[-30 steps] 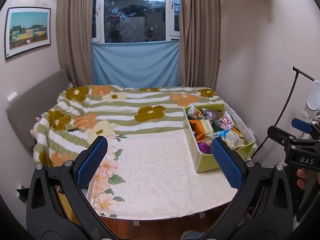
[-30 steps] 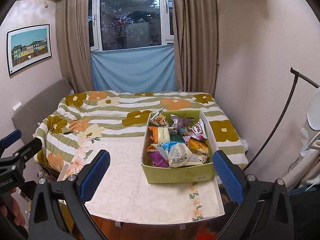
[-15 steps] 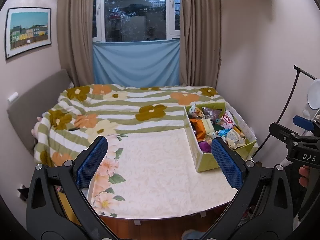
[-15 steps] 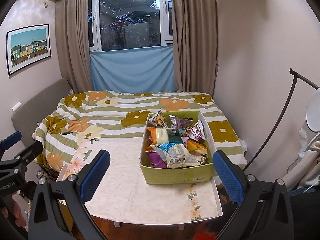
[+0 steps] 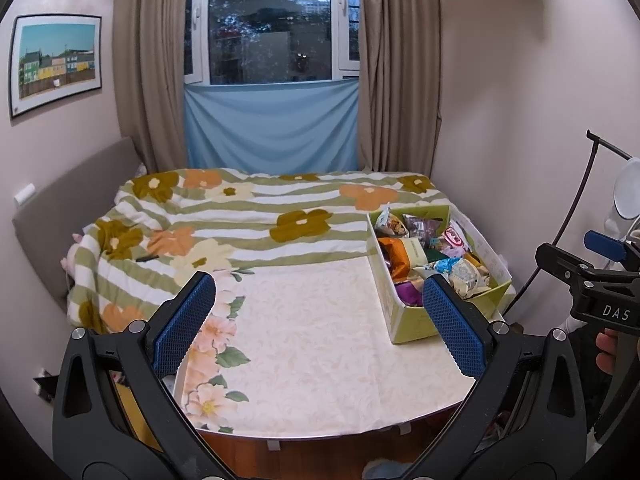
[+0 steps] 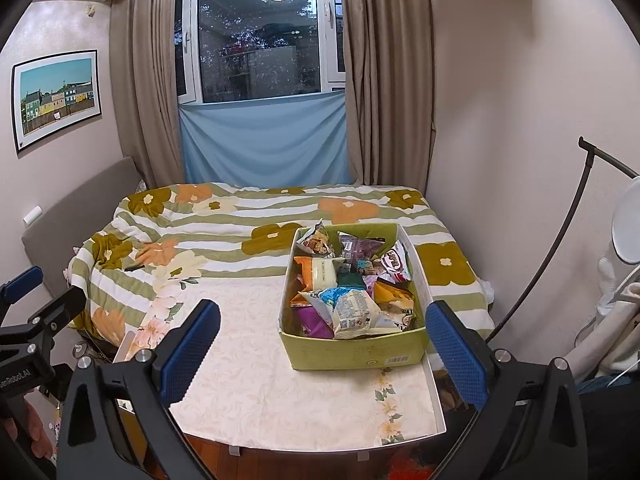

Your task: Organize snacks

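A green cardboard box point(image 6: 352, 352) point(image 5: 412, 320) full of several snack packets point(image 6: 352, 308) point(image 5: 424, 248) stands on the right side of a cream floral table point(image 6: 260, 392) point(image 5: 320, 344). My left gripper point(image 5: 320, 320) hangs open above the table's near middle, the box at its right finger. My right gripper point(image 6: 322, 344) is open too, held back from the box's front wall, its two fingers wider apart than the box. Neither holds anything. Each gripper shows at the edge of the other's view.
A bed with a green striped, flowered quilt point(image 6: 240, 220) lies behind the table. Walls close in left and right. A black curved stand point(image 6: 560, 248) and white lamp point(image 6: 628, 224) are at the right. The table's front edge point(image 5: 320, 436) is near.
Both views have shifted slightly: the box sits a bit lower and more to the left in the right wrist view. Both grippers stay open and empty.
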The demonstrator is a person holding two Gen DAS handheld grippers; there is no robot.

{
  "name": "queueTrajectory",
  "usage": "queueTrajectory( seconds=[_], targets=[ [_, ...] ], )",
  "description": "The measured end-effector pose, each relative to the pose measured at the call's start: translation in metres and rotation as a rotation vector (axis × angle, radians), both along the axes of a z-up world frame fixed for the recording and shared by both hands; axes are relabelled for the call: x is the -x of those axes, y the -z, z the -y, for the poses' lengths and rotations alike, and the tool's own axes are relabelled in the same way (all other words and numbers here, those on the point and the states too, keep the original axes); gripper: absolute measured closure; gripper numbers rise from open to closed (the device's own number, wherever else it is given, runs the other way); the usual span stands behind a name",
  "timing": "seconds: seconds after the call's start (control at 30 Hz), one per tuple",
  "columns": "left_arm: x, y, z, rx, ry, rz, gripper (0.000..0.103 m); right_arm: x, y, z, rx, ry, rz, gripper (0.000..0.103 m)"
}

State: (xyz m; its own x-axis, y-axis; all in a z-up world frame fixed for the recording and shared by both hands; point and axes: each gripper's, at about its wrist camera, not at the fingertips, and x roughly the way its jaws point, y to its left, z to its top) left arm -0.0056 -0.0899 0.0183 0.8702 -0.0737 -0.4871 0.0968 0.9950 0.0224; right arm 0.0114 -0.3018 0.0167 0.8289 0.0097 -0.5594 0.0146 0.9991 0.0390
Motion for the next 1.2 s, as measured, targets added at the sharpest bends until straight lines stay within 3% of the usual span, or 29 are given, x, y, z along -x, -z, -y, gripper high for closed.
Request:
queueTrajectory(
  seconds=[0.7, 1.2],
  targets=[
    [0.0024, -0.0044, -0.0042, 0.020, 0.009, 0.004, 0.000, -0.0005, 0.0000, 0.0002, 0.001, 0.000, 0.000, 0.001],
    [0.0026, -0.0068, -0.0056, 0.003, 0.001, 0.055, 0.000, -0.0012, -0.0023, -0.0005, -0.001, 0.005, 0.003, 0.001]
  ],
)
